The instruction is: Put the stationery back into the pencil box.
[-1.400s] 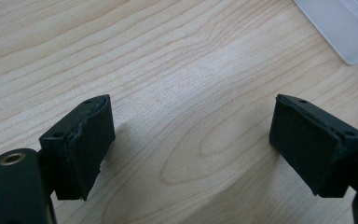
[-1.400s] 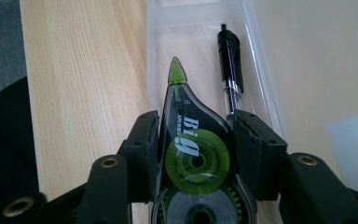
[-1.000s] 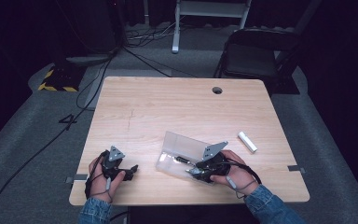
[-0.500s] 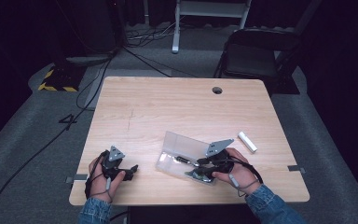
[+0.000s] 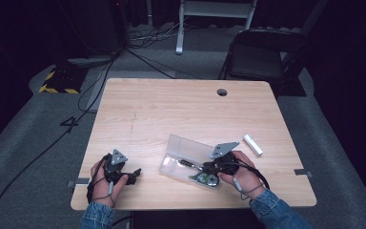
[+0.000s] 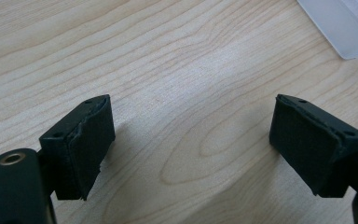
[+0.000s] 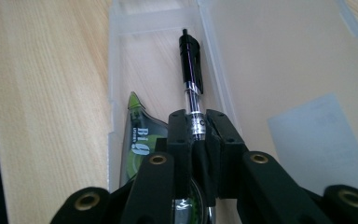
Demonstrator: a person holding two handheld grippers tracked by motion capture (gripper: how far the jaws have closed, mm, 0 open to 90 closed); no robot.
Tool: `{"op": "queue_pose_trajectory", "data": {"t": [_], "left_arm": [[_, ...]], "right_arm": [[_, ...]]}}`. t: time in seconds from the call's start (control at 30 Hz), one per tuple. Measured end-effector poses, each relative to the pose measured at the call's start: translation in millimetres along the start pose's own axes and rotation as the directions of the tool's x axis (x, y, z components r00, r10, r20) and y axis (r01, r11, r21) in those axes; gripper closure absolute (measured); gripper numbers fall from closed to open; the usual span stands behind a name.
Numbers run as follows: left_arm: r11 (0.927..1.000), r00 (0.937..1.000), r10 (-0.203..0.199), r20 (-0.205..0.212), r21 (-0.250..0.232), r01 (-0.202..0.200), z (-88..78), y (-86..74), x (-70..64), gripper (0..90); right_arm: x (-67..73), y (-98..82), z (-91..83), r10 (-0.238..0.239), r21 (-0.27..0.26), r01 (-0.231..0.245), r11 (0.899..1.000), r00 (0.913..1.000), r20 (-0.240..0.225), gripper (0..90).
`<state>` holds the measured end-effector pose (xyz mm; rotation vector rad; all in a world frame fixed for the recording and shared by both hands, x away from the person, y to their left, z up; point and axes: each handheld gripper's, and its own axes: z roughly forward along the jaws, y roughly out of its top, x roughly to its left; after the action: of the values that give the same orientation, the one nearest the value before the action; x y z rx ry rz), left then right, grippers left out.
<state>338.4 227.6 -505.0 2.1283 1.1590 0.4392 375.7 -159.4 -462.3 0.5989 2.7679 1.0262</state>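
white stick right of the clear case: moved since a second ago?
No. In the high view the white stick lies at the same spot beside the table's right edge, apart from the clear case and the right gripper.

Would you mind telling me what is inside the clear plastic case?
In the clear plastic case lie a black pen, clamped by the right gripper, and a green correction-tape dispenser. The gripper covers the pen's lower end and much of the dispenser.
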Motion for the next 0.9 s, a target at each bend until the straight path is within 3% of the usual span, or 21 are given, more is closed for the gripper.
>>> {"op": "queue_pose_trajectory", "data": {"t": [0.3, 0.73, 0.9], "left_arm": [[1.0000, 1.0000, 0.000, 0.000, 0.000, 0.000, 0.0, 0.0, 0.0, 14.5], [1.0000, 1.0000, 0.000, 0.000, 0.000, 0.000, 0.0, 0.0, 0.0, 14.5], [1.0000, 1.0000, 0.000, 0.000, 0.000, 0.000, 0.0, 0.0, 0.0, 14.5]], "right_arm": [[-3.4, -3.5, 7.2, 0.000, 0.029, 0.000, 1.000, 0.9997, 0.023, 83.5], [0.7, 0.4, 9.6, -0.032, -0.019, 0.033, 0.999, 0.9975, 0.063, 69.3], [3.7, 4.8, 11.7, -0.034, -0.026, 0.035, 0.999, 0.9986, 0.041, 76.3]]}}
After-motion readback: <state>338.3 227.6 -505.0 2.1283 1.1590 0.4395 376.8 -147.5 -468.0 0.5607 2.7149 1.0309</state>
